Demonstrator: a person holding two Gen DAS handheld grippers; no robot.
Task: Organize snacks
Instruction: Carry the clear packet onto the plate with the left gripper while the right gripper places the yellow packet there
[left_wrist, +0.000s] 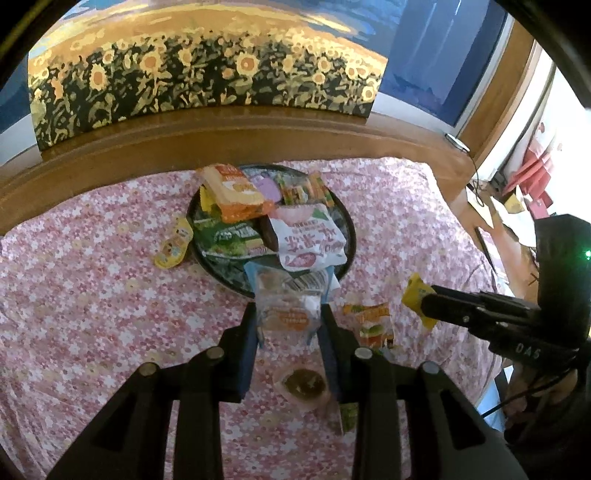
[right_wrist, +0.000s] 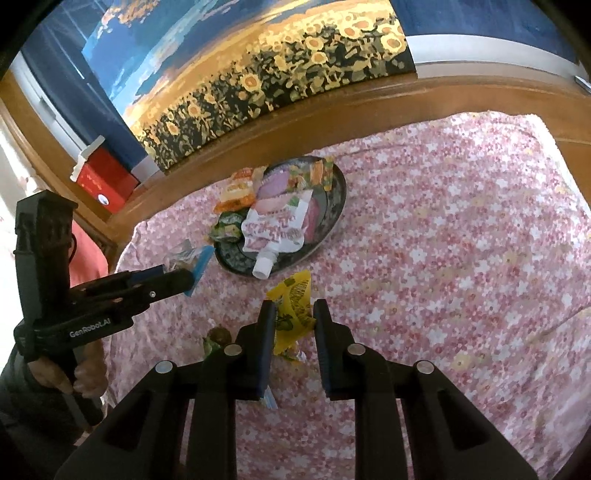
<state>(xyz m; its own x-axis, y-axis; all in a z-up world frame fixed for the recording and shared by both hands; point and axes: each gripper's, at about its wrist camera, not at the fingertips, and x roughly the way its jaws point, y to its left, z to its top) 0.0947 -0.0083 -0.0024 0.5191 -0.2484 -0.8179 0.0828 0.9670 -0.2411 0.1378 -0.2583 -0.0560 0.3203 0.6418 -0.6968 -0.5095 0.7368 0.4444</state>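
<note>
While the left gripper (left_wrist: 289, 317) pinches a clear blue-edged packet (left_wrist: 286, 308), the right gripper (right_wrist: 294, 321) grips a yellow packet (right_wrist: 293, 314) — both lifted near the full plate (left_wrist: 349, 236).

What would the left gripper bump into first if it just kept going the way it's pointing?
Probably the dark round tray piled with snacks. The left gripper, shut on a clear snack packet, points toward the tray's near rim, so the packet would likely touch there first, though depth is hard to judge.
</note>
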